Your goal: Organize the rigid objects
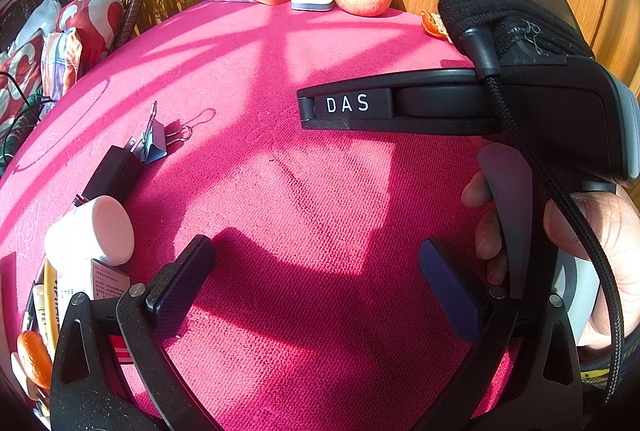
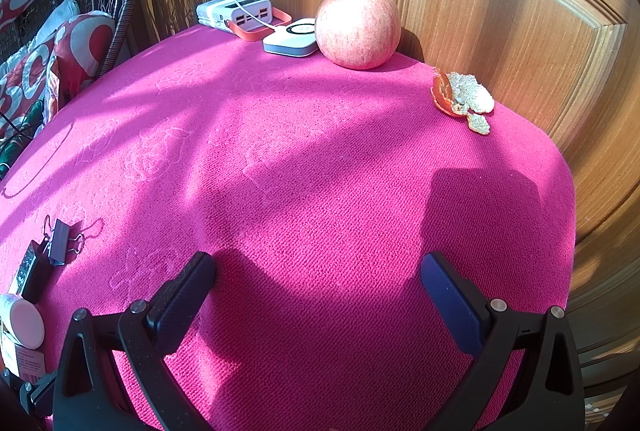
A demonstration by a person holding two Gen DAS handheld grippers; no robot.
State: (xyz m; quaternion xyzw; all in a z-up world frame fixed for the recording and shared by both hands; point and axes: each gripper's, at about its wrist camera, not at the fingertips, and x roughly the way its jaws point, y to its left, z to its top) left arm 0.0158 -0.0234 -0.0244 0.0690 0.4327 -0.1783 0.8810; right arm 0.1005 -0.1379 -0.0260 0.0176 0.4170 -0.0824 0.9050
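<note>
My left gripper (image 1: pixel 316 271) is open and empty over the pink cloth. To its left lie a white jar (image 1: pixel 94 231), a black charger (image 1: pixel 112 171) and a binder clip (image 1: pixel 154 141). My right gripper (image 2: pixel 318 283) is open and empty too; its body (image 1: pixel 520 103) shows in the left wrist view, held by a hand. An apple (image 2: pixel 358 27), a white square device (image 2: pixel 290 39) and a white power bank (image 2: pixel 236 13) sit at the far edge. The jar (image 2: pixel 22 319), charger (image 2: pixel 30 273) and clip (image 2: pixel 60 241) lie at the right wrist view's left edge.
Orange peel (image 2: pixel 462 99) lies at the right edge of the pink table (image 2: pixel 320 171). A wooden panelled wall (image 2: pixel 500 11) stands behind. Cushions (image 2: pixel 60 51) and a wicker chair are on the left. A tangerine (image 1: pixel 34 359) and small boxes (image 1: pixel 80 283) sit by my left gripper.
</note>
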